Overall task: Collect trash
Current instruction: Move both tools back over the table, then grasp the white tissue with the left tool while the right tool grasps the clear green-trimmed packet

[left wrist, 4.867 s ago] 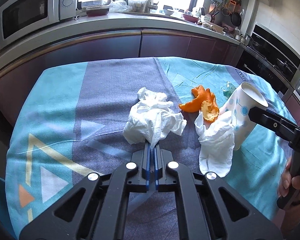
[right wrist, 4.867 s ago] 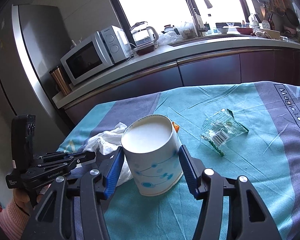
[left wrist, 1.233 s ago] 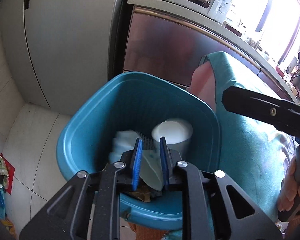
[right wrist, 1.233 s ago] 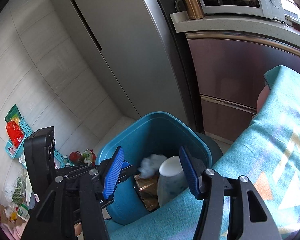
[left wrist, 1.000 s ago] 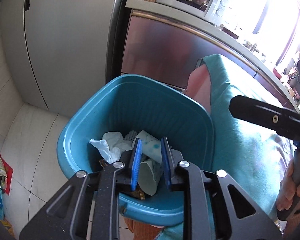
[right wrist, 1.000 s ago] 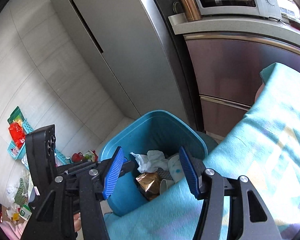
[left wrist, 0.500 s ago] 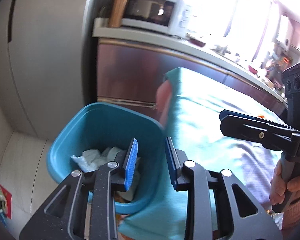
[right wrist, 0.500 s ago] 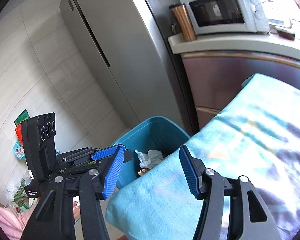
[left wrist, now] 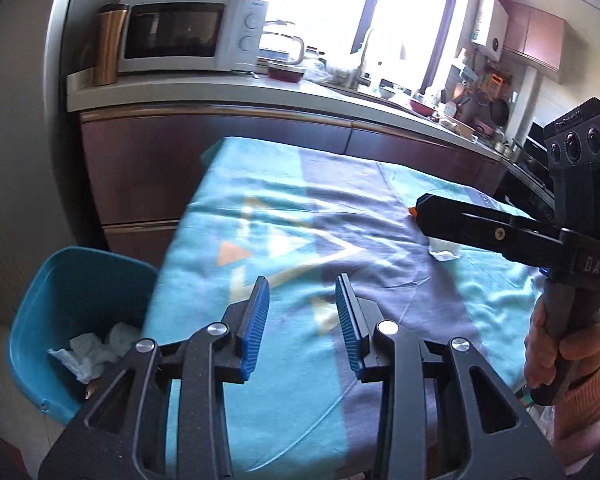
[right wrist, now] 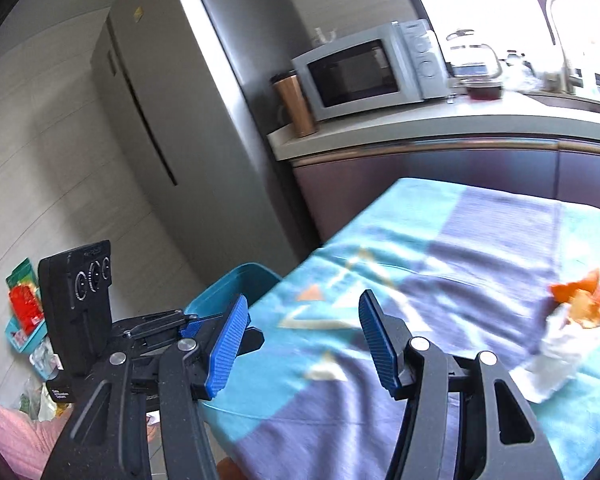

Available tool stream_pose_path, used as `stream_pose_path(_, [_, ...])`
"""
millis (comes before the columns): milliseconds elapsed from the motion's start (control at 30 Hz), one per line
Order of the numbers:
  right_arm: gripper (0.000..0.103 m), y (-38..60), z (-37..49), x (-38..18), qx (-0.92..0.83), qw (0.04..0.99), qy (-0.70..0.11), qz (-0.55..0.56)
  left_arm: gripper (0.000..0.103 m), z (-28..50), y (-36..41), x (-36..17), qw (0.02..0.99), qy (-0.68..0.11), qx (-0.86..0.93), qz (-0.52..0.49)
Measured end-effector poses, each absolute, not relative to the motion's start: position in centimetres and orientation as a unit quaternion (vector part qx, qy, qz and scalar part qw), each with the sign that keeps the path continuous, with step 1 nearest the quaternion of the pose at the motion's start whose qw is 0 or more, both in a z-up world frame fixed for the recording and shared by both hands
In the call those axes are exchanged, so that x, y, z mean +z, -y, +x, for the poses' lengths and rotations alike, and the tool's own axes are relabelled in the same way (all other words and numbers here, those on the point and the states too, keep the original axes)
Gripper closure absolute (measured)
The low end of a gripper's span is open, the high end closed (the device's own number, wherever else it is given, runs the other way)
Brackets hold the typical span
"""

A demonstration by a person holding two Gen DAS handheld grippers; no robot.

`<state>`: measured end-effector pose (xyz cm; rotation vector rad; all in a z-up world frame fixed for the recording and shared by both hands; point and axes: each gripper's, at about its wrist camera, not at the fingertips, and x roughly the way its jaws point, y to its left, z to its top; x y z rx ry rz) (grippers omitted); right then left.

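Observation:
My left gripper (left wrist: 302, 322) hangs over the near left part of the cloth-covered table (left wrist: 300, 216), its jaws opening with nothing between them. My right gripper (right wrist: 302, 340) stands open and empty above the table's left end. The blue bin (left wrist: 72, 280) sits on the floor beside the table, crumpled white tissue (left wrist: 88, 354) inside it. On the table lie a white tissue (right wrist: 556, 364) and orange peel (right wrist: 580, 300), to the right of my right gripper. In the left wrist view the right gripper's finger (left wrist: 480, 228) partly hides that tissue (left wrist: 444, 250).
A kitchen counter (left wrist: 228, 90) with a microwave (left wrist: 180, 32) and a copper tumbler (left wrist: 106, 44) runs behind the table. A tall grey fridge (right wrist: 172, 120) stands left of the bin (right wrist: 236, 284). Coloured packets (right wrist: 24, 304) lie on the floor. A hand (left wrist: 560, 356) grips the right tool.
Both grippers swung up and right from over the bin to over the table. The left jaws widened. The cup and tissue they carried now lie in the bin.

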<state>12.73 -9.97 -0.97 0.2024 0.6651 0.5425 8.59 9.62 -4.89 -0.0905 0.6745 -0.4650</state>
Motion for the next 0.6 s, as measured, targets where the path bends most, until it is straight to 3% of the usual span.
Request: stream_pose_path(600, [0.047,25.3,10.7,-3.2,0.101,0.928,-0.319,0.162,0.058,11.6,6.2,-5.7,0.871,-0.354,-0.341,0.008])
